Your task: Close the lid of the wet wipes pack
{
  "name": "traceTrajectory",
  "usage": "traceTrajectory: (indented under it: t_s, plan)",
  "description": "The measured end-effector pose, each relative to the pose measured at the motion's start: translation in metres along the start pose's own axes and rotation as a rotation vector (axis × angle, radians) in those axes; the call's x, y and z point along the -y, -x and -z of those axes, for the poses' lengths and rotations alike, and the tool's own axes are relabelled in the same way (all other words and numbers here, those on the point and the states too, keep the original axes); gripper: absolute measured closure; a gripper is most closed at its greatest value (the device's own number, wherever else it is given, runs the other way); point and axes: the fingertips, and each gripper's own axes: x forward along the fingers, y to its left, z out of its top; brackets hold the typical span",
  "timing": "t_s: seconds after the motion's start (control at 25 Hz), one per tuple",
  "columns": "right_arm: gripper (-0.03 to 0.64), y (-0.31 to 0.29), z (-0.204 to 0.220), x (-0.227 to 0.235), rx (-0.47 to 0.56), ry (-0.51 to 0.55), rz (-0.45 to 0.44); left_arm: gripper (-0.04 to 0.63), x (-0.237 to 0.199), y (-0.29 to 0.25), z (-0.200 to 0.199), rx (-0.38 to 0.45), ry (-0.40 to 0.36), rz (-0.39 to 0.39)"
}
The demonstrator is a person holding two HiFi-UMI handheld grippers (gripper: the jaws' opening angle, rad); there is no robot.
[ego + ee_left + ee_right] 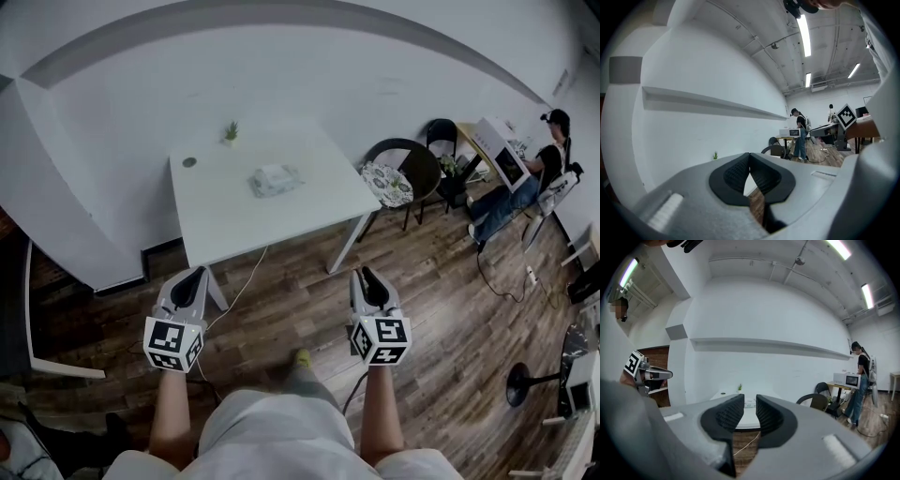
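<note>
The wet wipes pack lies near the middle of the white table; it is too small to tell how its lid stands. Both grippers hang over the wooden floor in front of the table, well short of the pack. My left gripper is shut with its fingertips touching and nothing between them. My right gripper is open with a narrow gap that holds nothing. In the right gripper view the pack shows far off through that gap.
A small green plant and a round dark spot sit at the table's far side. A black chair stands right of the table. A cable hangs from the table's near edge. A person sits far right.
</note>
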Motion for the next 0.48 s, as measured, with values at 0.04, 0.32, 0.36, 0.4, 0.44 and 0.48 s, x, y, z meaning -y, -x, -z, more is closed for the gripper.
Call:
traceTrajectory:
  t_s: [0.04, 0.32, 0.36, 0.4, 0.44, 0.48]
  plan:
    - [0.534, -0.007, 0.0, 0.002, 0.002, 0.0, -0.002, 0.597, -0.003, -0.007, 0.001, -0.002, 0.0, 0.001]
    - [0.532, -0.069, -0.001, 0.025, 0.017, -0.01, -0.027, 0.597, -0.02, -0.063, 0.002, -0.007, -0.017, -0.017]
    - [0.533, -0.081, -0.001, 0.03, 0.016, -0.014, -0.031, 0.597, -0.023, -0.074, 0.003, -0.011, -0.018, -0.021]
    - [0.534, -0.094, -0.001, 0.037, 0.013, -0.018, -0.036, 0.597, -0.025, -0.086, 0.004, -0.018, -0.018, -0.025]
    - [0.533, -0.107, -0.001, 0.043, 0.009, -0.02, -0.042, 0.597, -0.028, -0.098, 0.005, -0.025, -0.017, -0.028]
    - [0.533, -0.12, -0.001, 0.049, 0.006, -0.022, -0.048, 0.597, -0.03, -0.111, 0.005, -0.031, -0.016, -0.032]
